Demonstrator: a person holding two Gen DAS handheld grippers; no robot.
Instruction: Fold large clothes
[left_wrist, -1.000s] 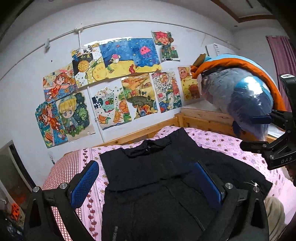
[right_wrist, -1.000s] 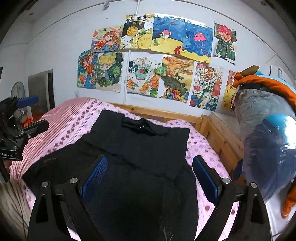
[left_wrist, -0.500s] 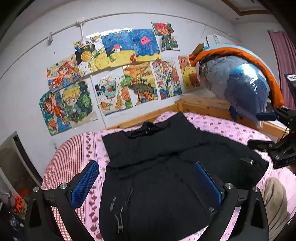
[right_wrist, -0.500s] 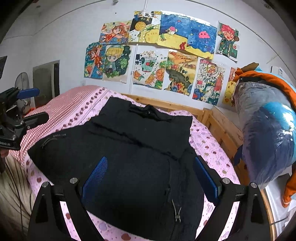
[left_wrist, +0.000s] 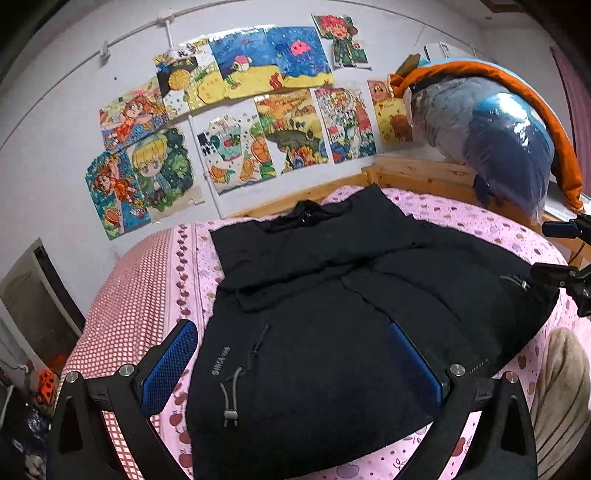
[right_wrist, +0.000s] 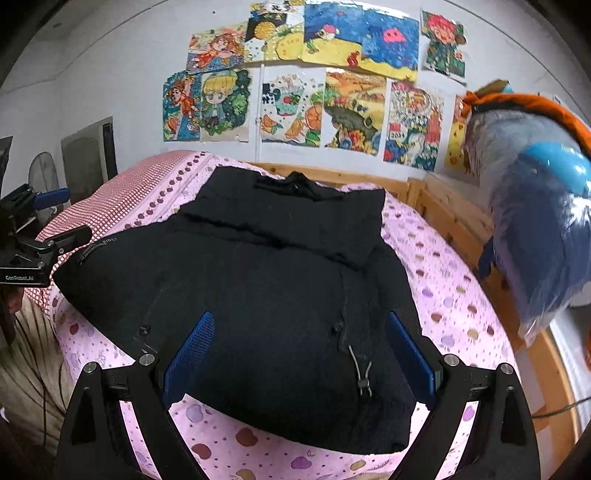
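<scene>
A large black jacket (left_wrist: 332, 314) lies spread on the pink bed, collar toward the wall, both sleeves folded across the chest. In the right wrist view the same jacket (right_wrist: 266, 295) fills the middle. My left gripper (left_wrist: 291, 354) hovers open over the hem's left part, near a drawcord toggle (left_wrist: 229, 410). My right gripper (right_wrist: 299, 343) is open above the hem's right part, nothing between its blue pads (right_wrist: 410, 354). Each gripper shows at the edge of the other's view: the right gripper (left_wrist: 561, 254) and the left gripper (right_wrist: 40, 225).
The pink patterned sheet (left_wrist: 173, 266) covers a wooden-framed bed (right_wrist: 454, 218). A bagged blue and orange quilt bundle (left_wrist: 502, 140) sits on the frame at the right. Drawings (left_wrist: 258, 110) cover the wall behind. A beige garment (left_wrist: 561, 387) shows at the near edge.
Both grippers have sunk toward the jacket's hem and tilted down, so the hem and drawcords now come into view. The jacket itself has not moved. Both jaws stayed equally wide.
</scene>
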